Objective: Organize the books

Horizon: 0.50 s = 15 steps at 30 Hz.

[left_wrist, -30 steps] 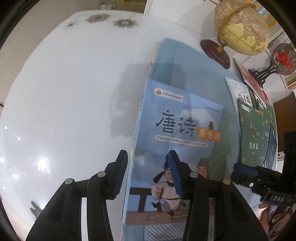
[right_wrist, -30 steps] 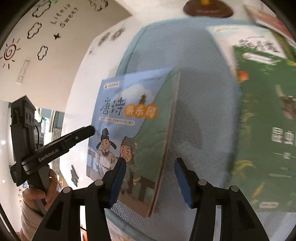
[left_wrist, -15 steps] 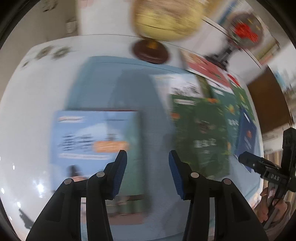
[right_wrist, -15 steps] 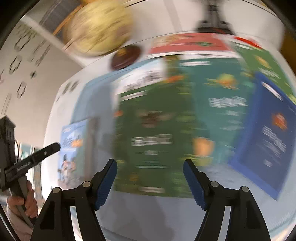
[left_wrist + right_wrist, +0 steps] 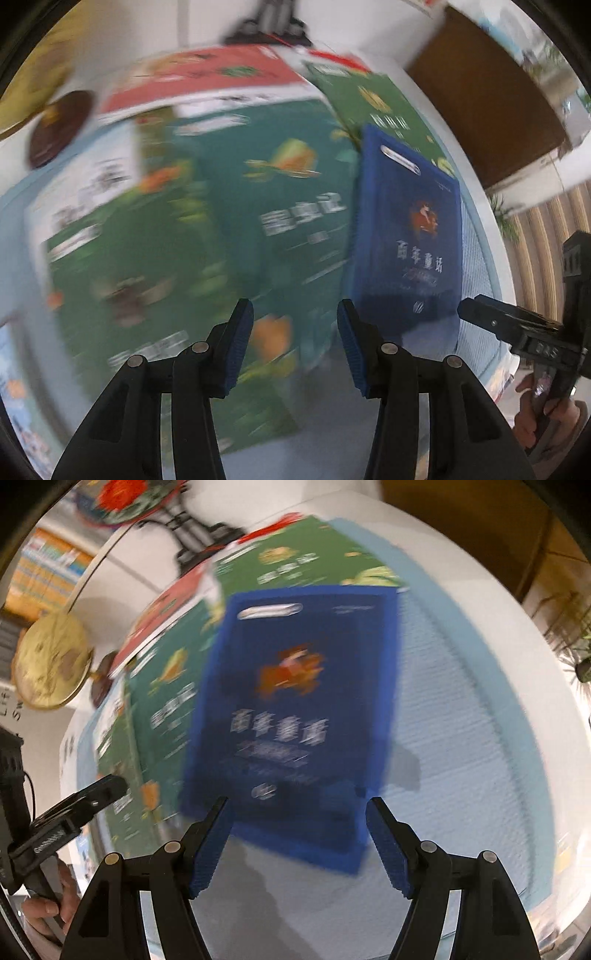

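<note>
Several books lie overlapping on a light blue mat (image 5: 476, 240): a dark blue book (image 5: 410, 236) on top at the right, a large green book (image 5: 288, 221) beside it, another green one (image 5: 369, 103) and a red one (image 5: 207, 74) behind. My left gripper (image 5: 295, 308) hovers open over the large green book with nothing between its fingers. My right gripper (image 5: 297, 801) stands wide open just above the near edge of the dark blue book (image 5: 295, 709), its pads apart from it. Both views are motion-blurred.
A globe (image 5: 51, 661) on a brown base (image 5: 59, 125) and a black stand with a red ornament (image 5: 125, 498) sit at the back of the white table. Brown furniture (image 5: 480, 103) stands beyond the table edge. A light blue book (image 5: 11, 387) lies at the far left.
Both grippers have swept to the right, from the light blue poetry book across the mat to the green and dark blue books. The right jaws have widened.
</note>
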Tool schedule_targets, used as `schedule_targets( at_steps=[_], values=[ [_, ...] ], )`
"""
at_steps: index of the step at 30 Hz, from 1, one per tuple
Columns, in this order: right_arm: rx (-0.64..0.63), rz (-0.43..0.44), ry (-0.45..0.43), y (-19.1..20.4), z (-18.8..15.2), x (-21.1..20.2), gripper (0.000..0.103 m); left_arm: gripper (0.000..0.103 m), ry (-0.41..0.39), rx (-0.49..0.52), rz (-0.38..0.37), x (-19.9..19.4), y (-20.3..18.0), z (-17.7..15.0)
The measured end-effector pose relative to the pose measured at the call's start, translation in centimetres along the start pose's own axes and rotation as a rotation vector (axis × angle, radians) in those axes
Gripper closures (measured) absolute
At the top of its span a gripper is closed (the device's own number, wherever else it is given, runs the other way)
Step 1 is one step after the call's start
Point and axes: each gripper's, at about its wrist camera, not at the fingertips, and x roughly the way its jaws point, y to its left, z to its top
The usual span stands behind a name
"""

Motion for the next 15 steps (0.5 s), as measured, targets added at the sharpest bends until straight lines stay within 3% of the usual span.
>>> schedule_targets(
  at_steps=[4, 9, 12, 15],
  values=[
    [0.018, 0.013, 0.009, -2.6, 1.7, 0.3, 0.031, 0.058, 0.022, 0.026, 0.013, 2.7, -2.8, 1.5],
    [0.012, 0.048, 0.029, -3.8, 3.5, 1.6, 0.031, 0.038, -0.014, 0.067, 0.014, 3.3, -4.8, 2.5],
    [0.011, 0.080, 0.032, -3.7, 3.9, 2.4, 0.017, 0.037, -0.017, 0.103, 0.015, 3.6, -5.9, 2.4],
    [-0.012, 0.130, 0.025, -2.8, 3.9, 2.7, 0.014, 0.039, -0.004, 0.131, 0.008, 3.8, -7.0, 2.0]
  ],
)
